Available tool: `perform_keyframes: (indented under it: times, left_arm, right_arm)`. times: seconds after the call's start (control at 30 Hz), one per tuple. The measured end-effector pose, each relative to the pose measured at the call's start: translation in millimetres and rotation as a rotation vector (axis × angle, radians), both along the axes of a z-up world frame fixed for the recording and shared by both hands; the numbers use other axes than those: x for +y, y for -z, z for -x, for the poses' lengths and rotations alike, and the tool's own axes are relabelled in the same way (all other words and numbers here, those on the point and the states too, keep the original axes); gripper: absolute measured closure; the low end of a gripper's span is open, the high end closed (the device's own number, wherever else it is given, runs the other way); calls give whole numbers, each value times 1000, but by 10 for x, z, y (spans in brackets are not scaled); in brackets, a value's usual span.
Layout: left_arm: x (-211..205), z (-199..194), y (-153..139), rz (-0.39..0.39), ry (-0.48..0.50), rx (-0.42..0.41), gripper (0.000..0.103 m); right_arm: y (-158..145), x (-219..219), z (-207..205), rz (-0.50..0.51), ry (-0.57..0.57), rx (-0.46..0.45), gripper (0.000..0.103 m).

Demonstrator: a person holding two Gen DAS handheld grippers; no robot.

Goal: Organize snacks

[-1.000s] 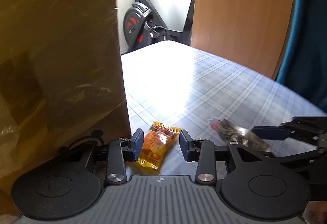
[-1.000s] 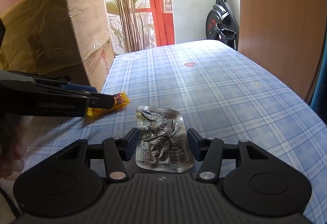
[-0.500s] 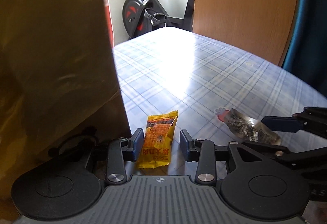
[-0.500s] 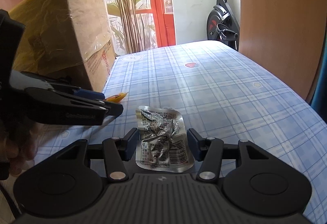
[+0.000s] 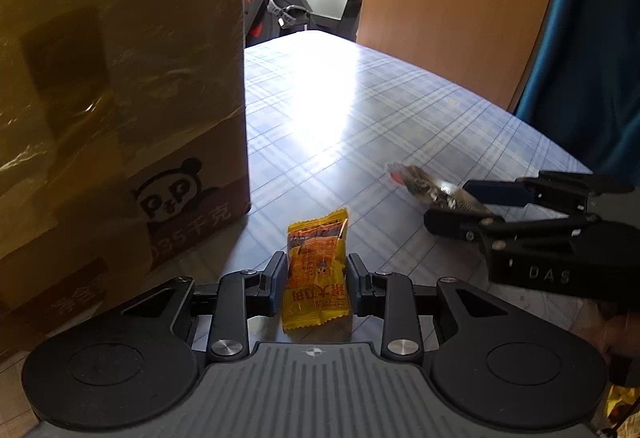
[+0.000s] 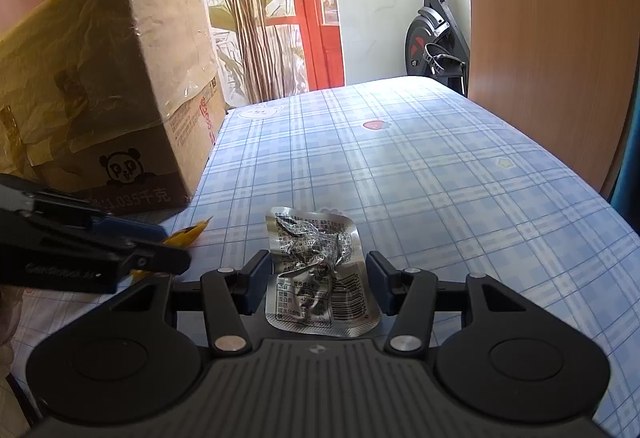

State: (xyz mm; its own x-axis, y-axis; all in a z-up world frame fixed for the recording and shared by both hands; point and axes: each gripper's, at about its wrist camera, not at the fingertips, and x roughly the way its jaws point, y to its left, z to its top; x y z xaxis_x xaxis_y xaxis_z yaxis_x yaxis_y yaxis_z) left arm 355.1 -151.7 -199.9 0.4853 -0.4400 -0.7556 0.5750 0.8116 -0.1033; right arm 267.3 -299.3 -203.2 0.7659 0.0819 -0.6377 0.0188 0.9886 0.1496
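Note:
A yellow snack packet (image 5: pixel 316 270) lies on the blue checked tablecloth between the fingers of my left gripper (image 5: pixel 317 284), whose pads sit close against its sides. Only its tip (image 6: pixel 192 234) shows in the right wrist view, behind the left gripper (image 6: pixel 160 254). A crinkled silver foil packet (image 6: pixel 320 274) lies between the fingers of my right gripper (image 6: pixel 317 286), which stands open with gaps on both sides. The foil packet (image 5: pixel 432 190) and right gripper (image 5: pixel 452 206) also show in the left wrist view.
A large cardboard box (image 5: pixel 120 98) with a panda print stands at the left, close to the yellow packet; it also shows in the right wrist view (image 6: pixel 108 98). A wooden panel (image 6: pixel 552 38) and an exercise bike (image 6: pixel 436 38) stand beyond the table's far edge.
My left gripper has moved forward around the yellow packet and its fingers have closed in against it. The right gripper and foil packet have stayed put.

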Motion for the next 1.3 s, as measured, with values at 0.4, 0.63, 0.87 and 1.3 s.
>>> perform_keyframes:
  times: [0.4, 0.63, 0.87, 1.3]
  left_arm:
    - [32, 51, 11, -8, -22, -34, 68]
    - [206, 218, -100, 30, -40, -61, 70]
    - [554, 429, -382, 67, -83, -111, 70]
    - [1484, 642, -1229, 64, -266, -277, 70]
  right_arm:
    - [17, 4, -4, 0, 1, 4, 48]
    - [-20, 29, 42, 13, -9, -23, 48]
    - [-103, 82, 100, 14, -12, -28, 49]
    - [-1038, 618, 47, 27, -123, -222, 48]
